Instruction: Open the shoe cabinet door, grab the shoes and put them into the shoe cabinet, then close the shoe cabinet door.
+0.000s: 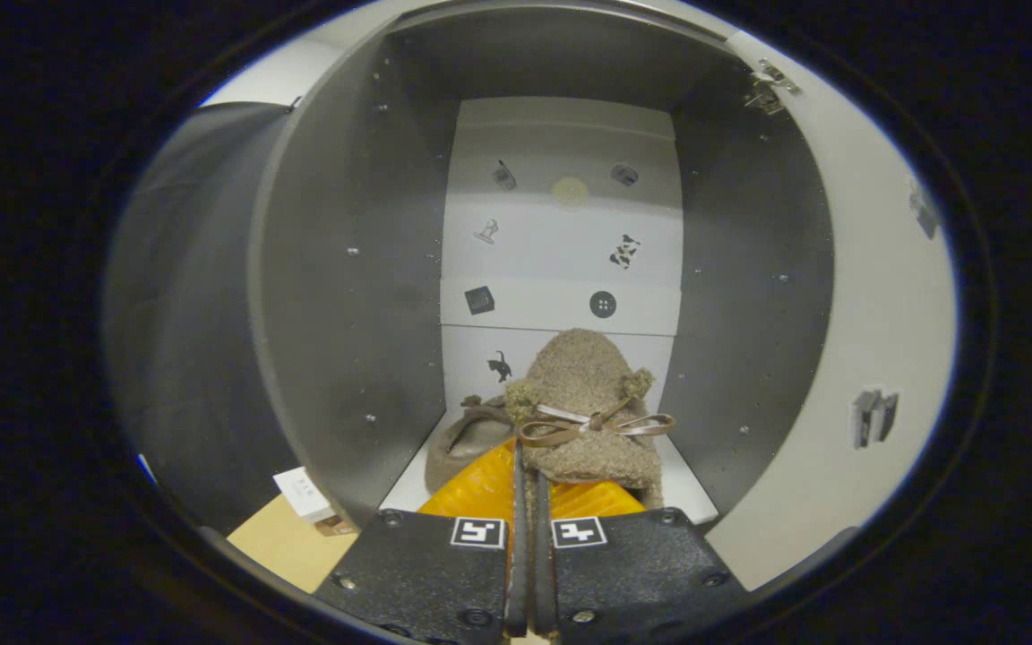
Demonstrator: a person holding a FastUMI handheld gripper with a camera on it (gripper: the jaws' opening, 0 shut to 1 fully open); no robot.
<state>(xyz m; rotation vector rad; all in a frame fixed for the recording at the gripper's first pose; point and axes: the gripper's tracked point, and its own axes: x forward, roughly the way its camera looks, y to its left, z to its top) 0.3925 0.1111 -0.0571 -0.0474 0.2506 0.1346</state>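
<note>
The hand-held gripper (529, 488) reaches into the open shoe cabinet (346, 296), its two fingers drawn nearly together and pinching the edge of a fuzzy tan slipper (592, 394). That slipper stands tilted up just ahead of the fingers, on the cabinet's pale floor (686, 493), with a brown ribbon bow (592, 425) across its front. A second slipper (467, 439) of the same tan lies beside it, toward the cabinet's left wall, partly hidden by the fingers.

The back panel (561, 251) of the cabinet is white and carries small dark stickers (603, 305): a button shape, a cat shape and others too small to make out. None of them shows writing that can be read.

The cabinet door (856, 358) stands swung open on the right, with a metal hinge (771, 90) near its top. Outside the cabinet, at its lower left, a small white box (304, 494) sits on a tan worktop (279, 542); its print is too small to read.
</note>
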